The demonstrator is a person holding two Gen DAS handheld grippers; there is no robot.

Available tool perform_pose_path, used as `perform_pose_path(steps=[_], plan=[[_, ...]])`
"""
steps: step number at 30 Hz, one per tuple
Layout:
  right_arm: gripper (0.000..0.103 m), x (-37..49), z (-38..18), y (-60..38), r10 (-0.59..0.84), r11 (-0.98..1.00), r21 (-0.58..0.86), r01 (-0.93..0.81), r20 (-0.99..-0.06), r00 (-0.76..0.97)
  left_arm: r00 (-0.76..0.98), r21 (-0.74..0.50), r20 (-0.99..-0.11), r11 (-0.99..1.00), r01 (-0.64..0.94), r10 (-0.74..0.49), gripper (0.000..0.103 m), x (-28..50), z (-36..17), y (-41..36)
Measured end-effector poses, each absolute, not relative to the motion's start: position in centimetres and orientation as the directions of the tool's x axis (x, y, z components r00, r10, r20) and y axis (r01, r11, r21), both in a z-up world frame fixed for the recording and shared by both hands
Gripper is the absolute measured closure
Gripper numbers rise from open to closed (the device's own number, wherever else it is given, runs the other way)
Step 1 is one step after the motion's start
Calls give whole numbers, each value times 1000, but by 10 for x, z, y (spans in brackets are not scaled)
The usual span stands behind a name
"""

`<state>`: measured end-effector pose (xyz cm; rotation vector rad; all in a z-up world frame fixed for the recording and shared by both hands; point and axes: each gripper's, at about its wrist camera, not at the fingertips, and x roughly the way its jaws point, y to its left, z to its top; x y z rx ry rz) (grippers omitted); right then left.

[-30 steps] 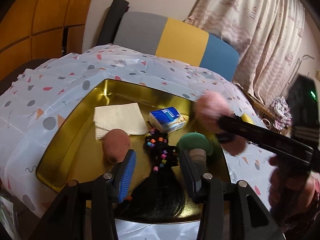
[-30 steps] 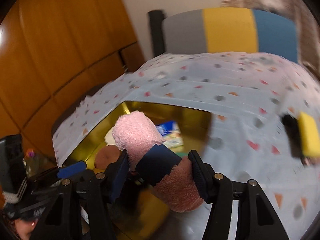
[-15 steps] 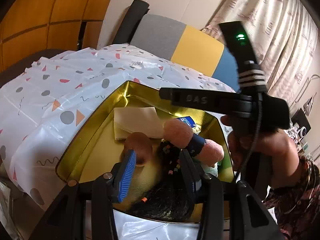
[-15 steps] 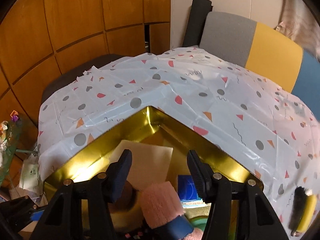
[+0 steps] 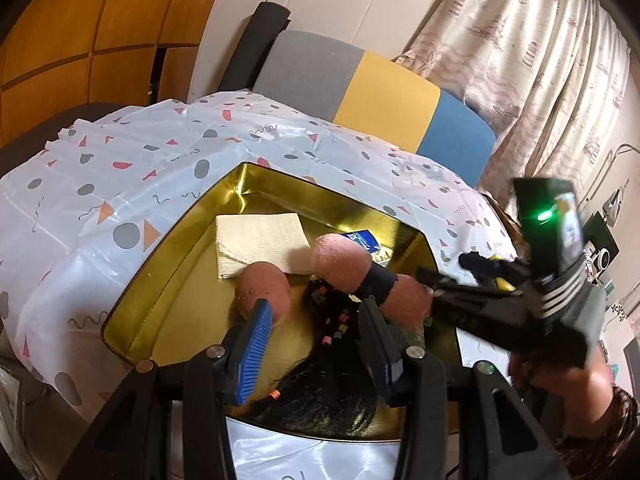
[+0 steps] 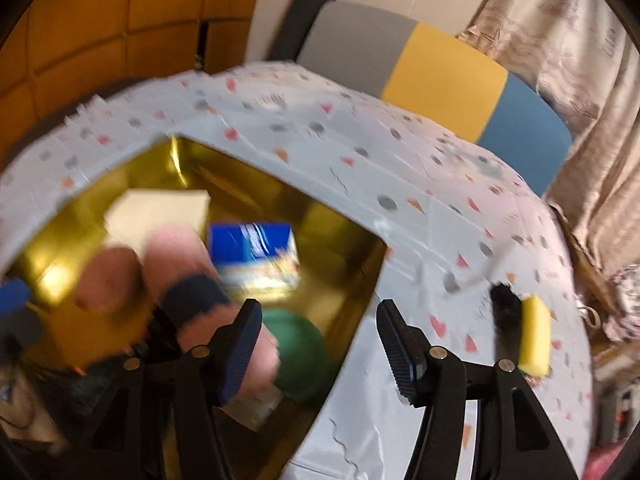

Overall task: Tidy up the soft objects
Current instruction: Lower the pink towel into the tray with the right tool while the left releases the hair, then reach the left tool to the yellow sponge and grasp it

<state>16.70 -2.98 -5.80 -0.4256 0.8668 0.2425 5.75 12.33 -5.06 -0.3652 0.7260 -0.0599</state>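
With pink towel roll lying in gold tray, both grippers empty.
Roll banded in navy, resting across black beaded hair piece, just beside brown sponge; folded cream cloth, blue tissue pack and green item also in tray. Left gripper fingers spread apart over hair piece, gripping nothing. Right gripper fingers wide apart at tray's edge, blurred, nothing between. Yellow-and-black sponge outside tray on patterned worktop.
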Motion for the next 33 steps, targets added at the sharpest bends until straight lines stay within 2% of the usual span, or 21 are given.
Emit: perform_pose_path(steps=[3, 7, 12, 14, 21, 28, 33], plan=[[42, 166, -64, -19, 62, 892, -235, -387, -783, 618, 752, -330, -633, 943, -48, -183, 58, 54, -47, 115], [42, 157, -63, 3, 193, 861, -141, -488, -798, 571, 769, -306, -617, 951, -36, -169, 57, 51, -41, 110], [41, 148, -45, -25, 205, 899, -105, -425, -756, 621, 775, -302, -609, 953, -27, -171, 57, 48, -39, 108], [35, 143, -37, -50, 210, 923, -69, -380, -736, 643, 770, -292, -614, 956, -15, -175, 57, 48, -40, 103], [28, 125, -28, -134, 126, 979, -27, -203, -701, 702, 737, -312, -618, 946, 89, -274, 57, 45, -44, 75], [27, 117, -65, -207, 43, 998, -3, -69, -755, 654, 689, -305, -621, 925, 227, -373, 57, 39, -40, 25], [27, 104, -88, -253, -25, 1000, -6, 31, -733, 680, 632, -312, -644, 902, 297, -431, 57, 46, -39, -7]])
